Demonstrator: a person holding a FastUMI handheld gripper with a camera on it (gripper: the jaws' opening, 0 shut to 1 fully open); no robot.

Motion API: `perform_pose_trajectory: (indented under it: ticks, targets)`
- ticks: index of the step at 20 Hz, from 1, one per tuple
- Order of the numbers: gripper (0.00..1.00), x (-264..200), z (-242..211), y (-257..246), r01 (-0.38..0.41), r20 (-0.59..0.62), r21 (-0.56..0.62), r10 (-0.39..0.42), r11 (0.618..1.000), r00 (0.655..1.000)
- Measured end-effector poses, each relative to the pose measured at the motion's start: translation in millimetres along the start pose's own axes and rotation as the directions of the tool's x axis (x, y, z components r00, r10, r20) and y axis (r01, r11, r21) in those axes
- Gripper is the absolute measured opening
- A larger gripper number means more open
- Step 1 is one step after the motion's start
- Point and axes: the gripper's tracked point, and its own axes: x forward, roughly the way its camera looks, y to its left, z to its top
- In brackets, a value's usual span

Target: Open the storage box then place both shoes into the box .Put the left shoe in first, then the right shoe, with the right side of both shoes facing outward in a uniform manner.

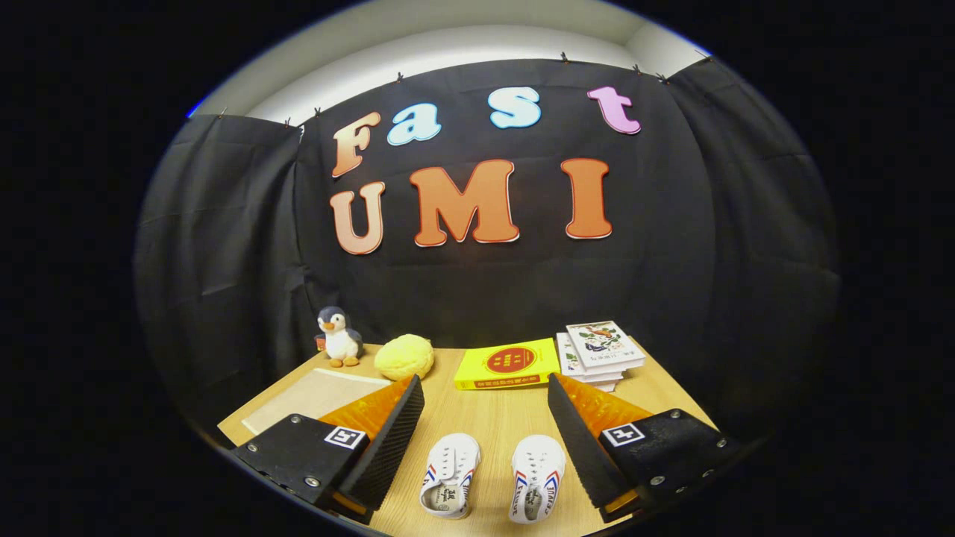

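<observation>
Two small white shoes with red and blue side stripes lie side by side on the wooden table, toes pointing away from me. One shoe lies nearer the left finger, the other shoe nearer the right finger. My gripper is open and held above the table, its fingers spread wide with both shoes low between them and touching neither. A pale flat storage box with its lid down sits beyond the left finger, which partly hides it.
Along the back of the table stand a plush penguin, a yellow fluffy ball, a yellow book and a stack of white books. Black cloth walls close in behind and at both sides.
</observation>
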Motion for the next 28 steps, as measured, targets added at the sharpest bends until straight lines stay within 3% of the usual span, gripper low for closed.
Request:
perform_pose_trajectory:
  ticks: [6, 11, 14, 18, 23, 28]
  targets:
    - [0.99, 31, -52, 24, -0.134, -0.136, 0.064, 0.142, 0.989, 0.981]
    - [0.98, 51, -94, 58, -0.276, -0.242, 0.257, 0.338, 0.926, 0.909]
    - [0.99, 55, -114, 79, -0.328, -0.292, 0.391, 0.454, 0.860, 0.842]
    - [0.99, 62, -139, 105, -0.341, -0.324, 0.572, 0.587, 0.746, 0.742]
    - [0.98, 67, -167, 130, -0.325, -0.345, 0.696, 0.696, 0.640, 0.630]
    - [0.98, 60, -171, 160, -0.324, -0.289, 0.803, 0.801, 0.501, 0.524]
